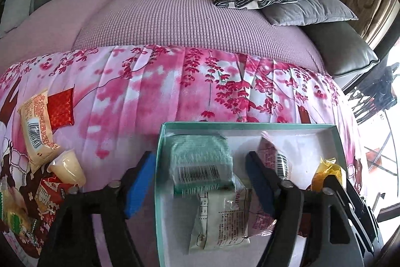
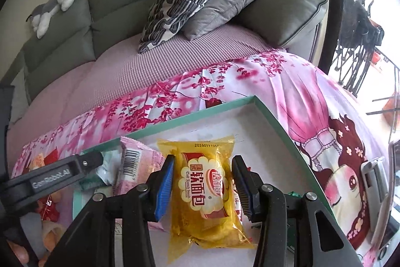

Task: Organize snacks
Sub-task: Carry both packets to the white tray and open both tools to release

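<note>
Left wrist: risked catching the teal box wall, straddled by the left gripper. Spread wide, grasping nothing; green snack packet blurred between the fingers, inside the box.

Right wrist: risked dropping the yellow bread packet. Right gripper half open; contact unclear, above the box floor.

Teal-rimmed box with white floor, open, lying flat. Inside near its left wall: blurred green packet, barcode up; against that, a white printed packet. Toward its middle: pink packet with barcode. By its right wall: yellow bread packet, face up. Outside its left wall: cream packet, red sachet, jelly cup, red bag.
</note>
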A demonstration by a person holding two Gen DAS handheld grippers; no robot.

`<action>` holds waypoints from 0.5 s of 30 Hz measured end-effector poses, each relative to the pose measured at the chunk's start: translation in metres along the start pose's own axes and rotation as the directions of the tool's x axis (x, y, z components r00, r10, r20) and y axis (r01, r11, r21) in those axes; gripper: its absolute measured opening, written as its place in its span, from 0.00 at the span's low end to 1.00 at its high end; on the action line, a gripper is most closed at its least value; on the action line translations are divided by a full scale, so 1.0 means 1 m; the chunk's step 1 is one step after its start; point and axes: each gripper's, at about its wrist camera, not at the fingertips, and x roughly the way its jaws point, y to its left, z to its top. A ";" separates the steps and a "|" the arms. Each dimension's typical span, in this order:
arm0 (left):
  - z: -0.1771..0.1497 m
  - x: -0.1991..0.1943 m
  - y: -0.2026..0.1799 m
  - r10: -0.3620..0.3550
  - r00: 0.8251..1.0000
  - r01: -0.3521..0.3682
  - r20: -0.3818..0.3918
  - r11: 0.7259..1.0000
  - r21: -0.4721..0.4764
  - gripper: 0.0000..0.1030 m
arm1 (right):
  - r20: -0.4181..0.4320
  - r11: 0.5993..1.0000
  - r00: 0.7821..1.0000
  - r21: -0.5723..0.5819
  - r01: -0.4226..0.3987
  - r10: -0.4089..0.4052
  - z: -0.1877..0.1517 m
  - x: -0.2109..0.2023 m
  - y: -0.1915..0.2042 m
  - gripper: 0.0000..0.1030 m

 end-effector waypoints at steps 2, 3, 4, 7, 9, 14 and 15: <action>-0.002 -0.005 0.000 0.007 1.000 -0.007 0.000 1.000 0.002 0.78 | -0.005 1.000 1.000 -0.005 0.013 -0.013 0.000 -0.003 0.000 0.59; -0.003 -0.009 0.001 0.005 1.000 -0.005 0.003 1.000 -0.005 0.78 | -0.006 1.000 1.000 -0.008 0.016 -0.016 -0.001 -0.005 0.000 0.59; -0.004 -0.013 0.002 0.004 1.000 -0.004 0.005 1.000 -0.010 0.79 | -0.010 1.000 1.000 -0.013 0.021 -0.021 -0.001 -0.006 0.001 0.61; -0.010 -0.029 0.011 0.017 1.000 -0.016 0.025 0.999 -0.035 0.86 | -0.028 0.999 0.999 -0.023 0.030 -0.031 -0.007 -0.012 0.004 0.69; -0.016 -0.041 0.020 0.041 0.998 -0.039 0.049 0.998 -0.046 0.86 | -0.044 0.999 0.999 -0.032 0.022 -0.024 -0.013 -0.016 0.007 0.69; -0.033 -0.061 0.039 0.101 0.991 -0.095 0.093 0.994 -0.059 0.87 | -0.070 0.999 0.997 -0.045 0.027 -0.030 -0.026 -0.023 0.015 0.86; -0.036 -0.064 0.043 0.106 0.989 -0.101 0.101 0.993 -0.060 0.87 | -0.077 0.999 0.997 -0.046 0.027 -0.031 -0.030 -0.024 0.017 0.92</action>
